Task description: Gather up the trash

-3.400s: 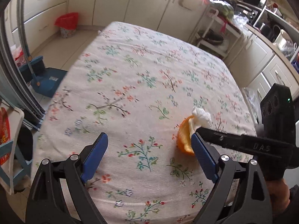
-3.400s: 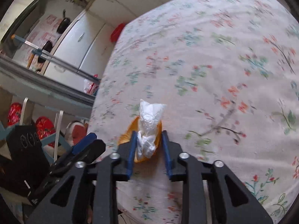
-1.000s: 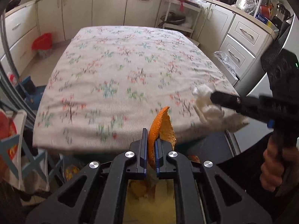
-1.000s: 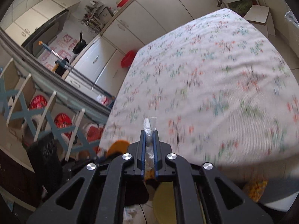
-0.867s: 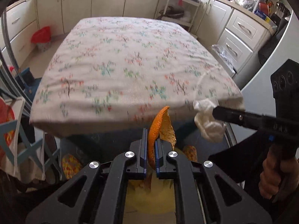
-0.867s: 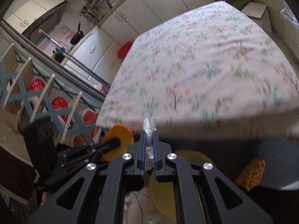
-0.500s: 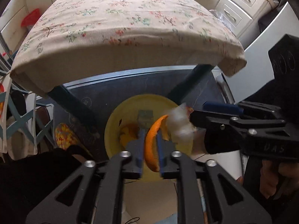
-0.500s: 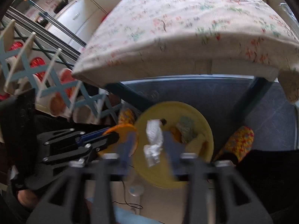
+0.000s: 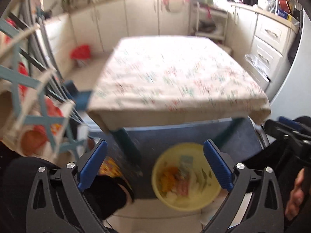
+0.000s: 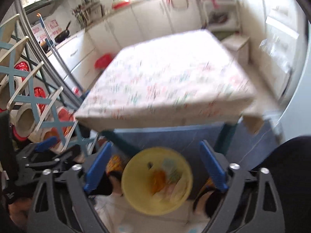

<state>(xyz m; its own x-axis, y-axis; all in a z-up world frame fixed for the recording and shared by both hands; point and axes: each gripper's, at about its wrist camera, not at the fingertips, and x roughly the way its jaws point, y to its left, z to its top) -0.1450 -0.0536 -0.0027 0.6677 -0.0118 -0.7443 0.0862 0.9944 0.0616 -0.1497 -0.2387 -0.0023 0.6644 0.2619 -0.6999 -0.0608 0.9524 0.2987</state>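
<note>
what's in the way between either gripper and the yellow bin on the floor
Nothing visible. The yellow bin sits in plain sight on the floor, below the open, still widening jaws of the right gripper and left gripper, both empty. The table stands farther back. Orange peel already lies inside.

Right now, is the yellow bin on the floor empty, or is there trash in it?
Not empty. The yellow bin holds orange peel and pale scraps, blurred; both views show them inside.
</note>
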